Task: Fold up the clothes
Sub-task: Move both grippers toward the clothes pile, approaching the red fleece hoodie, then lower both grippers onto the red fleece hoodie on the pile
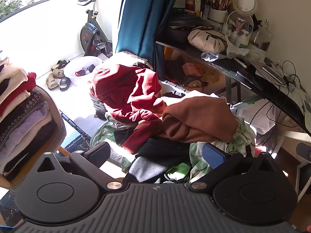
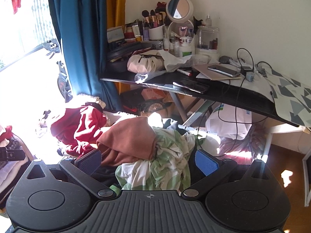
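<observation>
at the far left of the left wrist view we see a stack of folded clothes [image 1: 21, 114] resting on a chair [image 1: 58, 124], well apart from the loose heap. beyond it, on the bright floor, stand a white basin [image 1: 81, 69] and an exercise bike [image 1: 93, 36].

our left gripper [image 1: 156, 154] is held low and points forward over the near edge of the pile, its fingers level and spread wide. nothing is between them; they hang above dark and grey cloth [image 1: 147, 167] without touching it, as far as we can tell. ahead of it lies the dark red garment [image 1: 126, 91], crumpled on top of the heap, and just to its right the rust-brown garment [image 1: 198, 120], which touches the red one.

in the right wrist view our right gripper [image 2: 148, 163] is also low and level, and its fingers are wide apart with nothing clamped. between them rises the green and white cloth [image 2: 165, 165], with the rust-brown garment lying on top of it. whether the blue pads [image 2: 207, 164] touch the cloth we cannot tell.

to the right stands a black desk [image 2: 223, 93] crowded with a round mirror [image 2: 177, 7], makeup brushes [image 2: 153, 18] and a phone [image 2: 223, 70]. a patterned cloth [image 2: 289, 95] hangs over its right end.
</observation>
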### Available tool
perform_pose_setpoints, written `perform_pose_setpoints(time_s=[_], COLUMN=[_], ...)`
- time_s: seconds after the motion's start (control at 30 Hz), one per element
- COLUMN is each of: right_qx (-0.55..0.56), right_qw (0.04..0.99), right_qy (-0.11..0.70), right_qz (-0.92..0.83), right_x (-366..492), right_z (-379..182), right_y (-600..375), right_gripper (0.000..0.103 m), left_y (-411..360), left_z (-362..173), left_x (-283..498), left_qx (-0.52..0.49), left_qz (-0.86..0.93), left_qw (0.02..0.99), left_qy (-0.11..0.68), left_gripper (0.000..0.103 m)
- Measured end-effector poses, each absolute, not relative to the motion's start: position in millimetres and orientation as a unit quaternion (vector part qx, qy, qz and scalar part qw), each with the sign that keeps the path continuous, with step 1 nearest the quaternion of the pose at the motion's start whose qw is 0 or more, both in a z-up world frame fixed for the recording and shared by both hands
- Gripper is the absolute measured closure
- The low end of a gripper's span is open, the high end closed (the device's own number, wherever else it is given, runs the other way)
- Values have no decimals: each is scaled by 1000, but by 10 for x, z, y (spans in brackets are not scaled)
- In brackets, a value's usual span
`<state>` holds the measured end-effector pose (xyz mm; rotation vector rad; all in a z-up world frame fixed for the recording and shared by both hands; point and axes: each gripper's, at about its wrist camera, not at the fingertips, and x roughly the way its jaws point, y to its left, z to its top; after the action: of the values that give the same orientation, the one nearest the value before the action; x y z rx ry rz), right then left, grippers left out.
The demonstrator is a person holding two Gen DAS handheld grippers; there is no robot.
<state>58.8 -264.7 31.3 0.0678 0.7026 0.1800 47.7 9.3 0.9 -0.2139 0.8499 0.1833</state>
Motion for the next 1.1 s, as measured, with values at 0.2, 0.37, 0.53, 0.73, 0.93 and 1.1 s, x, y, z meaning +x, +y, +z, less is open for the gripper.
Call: perform_pose_setpoints(time_s=[0.2, 0.37, 0.53, 0.73, 0.93, 1.1], right_qx=[36, 54, 48, 54, 62, 33], right_qw=[933, 930, 930, 924, 916, 910], right_qy=[347, 354, 361, 377, 396, 405], right_qz=[88, 82, 60, 26, -34, -85], right_x=[707, 893, 1211, 1665, 2038, 2271], right_z=[255, 168, 98, 38, -154, -415], right_y=[-2511, -2328, -1966, -1427, -974, -691], right_gripper=[1, 1, 1, 1, 1, 1], left_y=[253, 501, 956, 1536, 2134, 2559], left_z=[-73, -209, -325, -444, -610, -697], left_x=[671, 940, 1358, 1860, 2282, 2552], left_qx=[-111, -114, -125, -128, -100, -61], left_qz=[81, 77, 55, 35, 29, 31], left_qw=[900, 897, 894, 892, 897, 905], left_qy=[413, 420, 427, 433, 430, 421], left_gripper=[0, 0, 0, 0, 0, 0])
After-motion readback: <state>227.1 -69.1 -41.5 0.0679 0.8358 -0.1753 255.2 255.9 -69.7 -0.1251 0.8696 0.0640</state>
